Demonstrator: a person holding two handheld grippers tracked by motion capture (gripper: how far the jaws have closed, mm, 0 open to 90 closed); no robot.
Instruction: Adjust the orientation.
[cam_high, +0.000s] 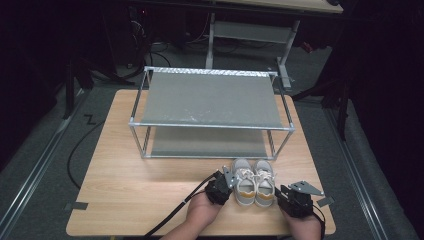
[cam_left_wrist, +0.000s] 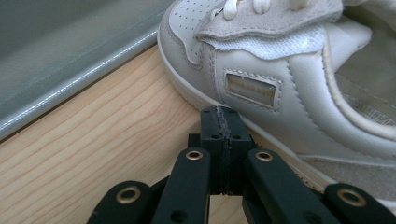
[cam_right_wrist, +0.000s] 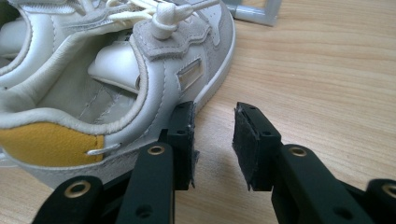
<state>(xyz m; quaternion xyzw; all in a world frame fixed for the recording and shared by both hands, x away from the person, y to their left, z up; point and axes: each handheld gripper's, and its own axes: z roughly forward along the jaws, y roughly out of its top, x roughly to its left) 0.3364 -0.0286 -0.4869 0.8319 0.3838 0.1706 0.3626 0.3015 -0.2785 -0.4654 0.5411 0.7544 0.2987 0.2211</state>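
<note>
Two hands come in at the near edge of the wooden bench (cam_high: 150, 185), each holding black tongs. Between them stand two small white shoes (cam_high: 253, 182) with yellow heels, side by side, toes pointing at a metal rack (cam_high: 210, 125) just past them. Left tongs (cam_high: 223, 185) sit close beside the left shoe (cam_left_wrist: 280, 88); their jaws are pressed together with nothing in them, the tips just by the sole. Right tongs (cam_high: 286, 196) sit beside the right shoe (cam_right_wrist: 116, 93); their jaws stand a little apart with bare wood between them, and the inner jaw is right up against the shoe's side. Light wood with long grain lines makes up the benchtop. Grey cloth covers the rack's two shelves. Grey floor (cam_high: 45, 165) lies around the bench, with a black cable on it, and the room behind is dark.
</note>
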